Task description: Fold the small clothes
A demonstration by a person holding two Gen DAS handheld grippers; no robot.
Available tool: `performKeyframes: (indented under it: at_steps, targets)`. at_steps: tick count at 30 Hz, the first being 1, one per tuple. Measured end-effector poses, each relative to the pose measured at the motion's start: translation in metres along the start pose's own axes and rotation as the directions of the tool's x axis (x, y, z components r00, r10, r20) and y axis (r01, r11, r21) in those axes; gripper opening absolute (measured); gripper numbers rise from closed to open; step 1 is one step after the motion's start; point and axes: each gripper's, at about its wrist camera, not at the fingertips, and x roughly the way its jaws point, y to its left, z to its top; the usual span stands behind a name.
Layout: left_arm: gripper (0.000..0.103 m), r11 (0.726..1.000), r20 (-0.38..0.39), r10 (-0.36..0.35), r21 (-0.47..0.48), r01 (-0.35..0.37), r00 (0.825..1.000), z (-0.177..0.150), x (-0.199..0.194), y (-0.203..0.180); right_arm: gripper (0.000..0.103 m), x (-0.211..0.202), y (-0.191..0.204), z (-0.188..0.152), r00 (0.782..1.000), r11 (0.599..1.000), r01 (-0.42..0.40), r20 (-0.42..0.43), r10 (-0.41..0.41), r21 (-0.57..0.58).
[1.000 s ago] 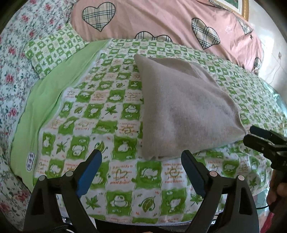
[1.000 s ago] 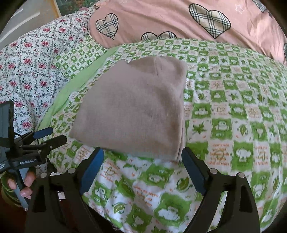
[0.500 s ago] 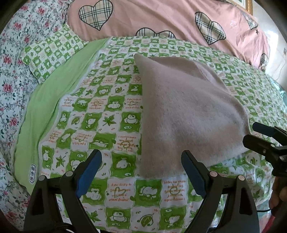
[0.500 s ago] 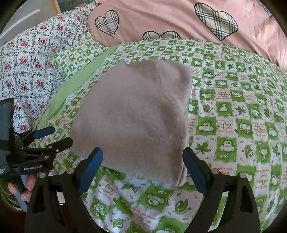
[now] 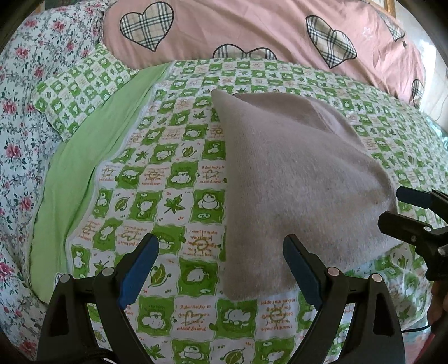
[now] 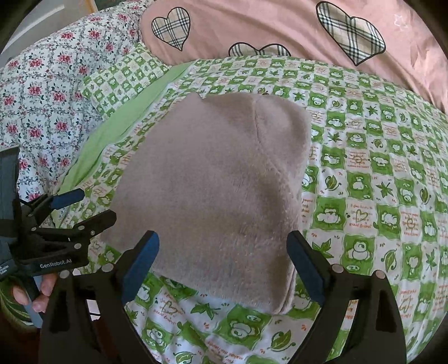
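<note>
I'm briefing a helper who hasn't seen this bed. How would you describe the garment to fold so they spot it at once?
Find the green-and-white checked quilt in front of the pink heart-print bedding. On its middle lies the folded taupe fleece garment, flat, near the front edge. It is the only plain, fuzzy, unpatterned fabric there.

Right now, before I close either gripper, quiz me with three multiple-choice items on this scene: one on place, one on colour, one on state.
1. Where does the folded garment lie?
A. on the green checked cover
B. on the pink pillow
C. on the floor

2. What colour is the garment?
A. bright red
B. greyish beige
C. navy

3. How do the left gripper and right gripper stand?
A. both clamped on cloth
B. one shut
C. both open, holding nothing

Answers: 1 A, checked squares border it all round; 2 B, both views show one plain beige-grey tone; 3 C, the blue pads stand wide apart, empty.
</note>
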Motion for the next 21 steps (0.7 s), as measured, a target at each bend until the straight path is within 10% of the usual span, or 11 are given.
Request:
performKeyframes:
  at_steps: [21]
  targets:
    - [0.091, 1.0, 0.011, 0.011, 0.007, -0.011, 1.0, 0.015, 0.005, -0.004, 0.094, 0.009, -0.003, 0.019, 1.0, 1.0, 0.0, -0.015, 0.0, -0.005]
